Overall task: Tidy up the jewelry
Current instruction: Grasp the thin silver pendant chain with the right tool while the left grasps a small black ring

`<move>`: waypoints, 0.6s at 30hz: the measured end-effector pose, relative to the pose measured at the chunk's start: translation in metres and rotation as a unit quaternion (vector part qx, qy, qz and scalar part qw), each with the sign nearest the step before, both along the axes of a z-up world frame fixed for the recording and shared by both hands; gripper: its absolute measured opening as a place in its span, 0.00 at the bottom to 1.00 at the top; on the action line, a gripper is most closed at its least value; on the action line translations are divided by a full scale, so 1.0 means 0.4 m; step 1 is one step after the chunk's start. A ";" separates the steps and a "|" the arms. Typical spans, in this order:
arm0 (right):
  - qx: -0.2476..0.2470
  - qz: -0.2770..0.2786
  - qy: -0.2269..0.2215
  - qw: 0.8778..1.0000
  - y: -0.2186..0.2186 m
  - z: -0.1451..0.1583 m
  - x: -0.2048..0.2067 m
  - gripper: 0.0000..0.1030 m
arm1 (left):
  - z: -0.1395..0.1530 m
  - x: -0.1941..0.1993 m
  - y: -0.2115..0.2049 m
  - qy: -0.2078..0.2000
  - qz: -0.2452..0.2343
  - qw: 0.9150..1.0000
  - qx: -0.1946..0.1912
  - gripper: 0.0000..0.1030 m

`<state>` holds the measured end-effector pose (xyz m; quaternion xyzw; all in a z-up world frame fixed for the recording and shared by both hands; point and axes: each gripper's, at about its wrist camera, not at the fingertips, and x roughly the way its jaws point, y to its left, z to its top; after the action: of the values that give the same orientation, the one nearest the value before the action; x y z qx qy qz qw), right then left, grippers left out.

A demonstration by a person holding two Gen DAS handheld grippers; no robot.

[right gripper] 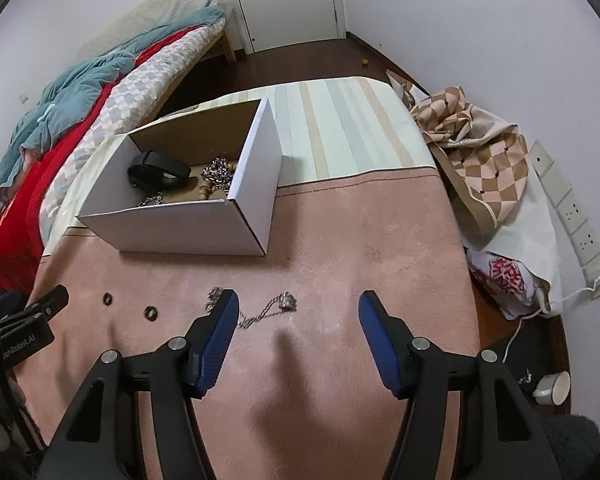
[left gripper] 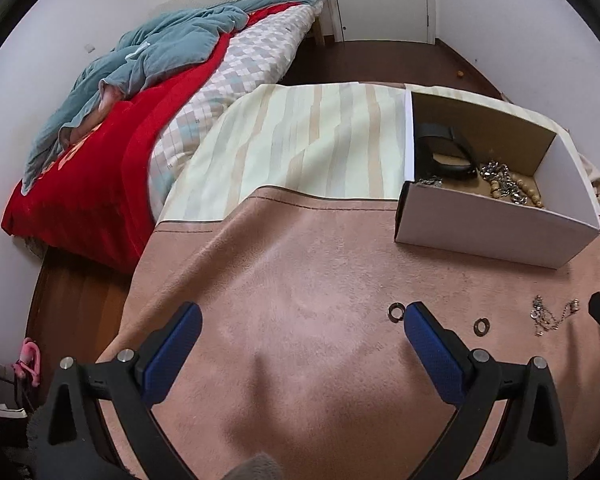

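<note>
Left tool [left gripper: 302,322] released, nothing between its fingers, over bare pink cloth [left gripper: 300,280]. Two dark rings [right gripper: 108,299] [right gripper: 151,313] lie apart on the desk, then the silver chain [right gripper: 264,310] — loose, part hidden by the right tool's [right gripper: 299,312] near finger. Right tool released. Judgement: close on the chain's pendant end, lift clear before crossing the box [right gripper: 180,228] front wall. Open cloth lies rightward — the desk edge is near.
</note>
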<state>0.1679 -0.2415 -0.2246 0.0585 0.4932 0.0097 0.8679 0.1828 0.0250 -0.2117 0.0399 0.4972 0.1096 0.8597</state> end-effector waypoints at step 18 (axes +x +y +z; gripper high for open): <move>-0.026 0.020 -0.041 0.999 0.052 -0.009 0.005 0.10 | -0.037 -0.003 0.061 0.032 0.017 0.998 -0.054 1.00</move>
<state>0.1698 -0.2209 -0.2284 0.0253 0.4583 0.0161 0.8883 0.1814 0.0493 -0.2265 -0.0117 0.5306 0.0954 0.8422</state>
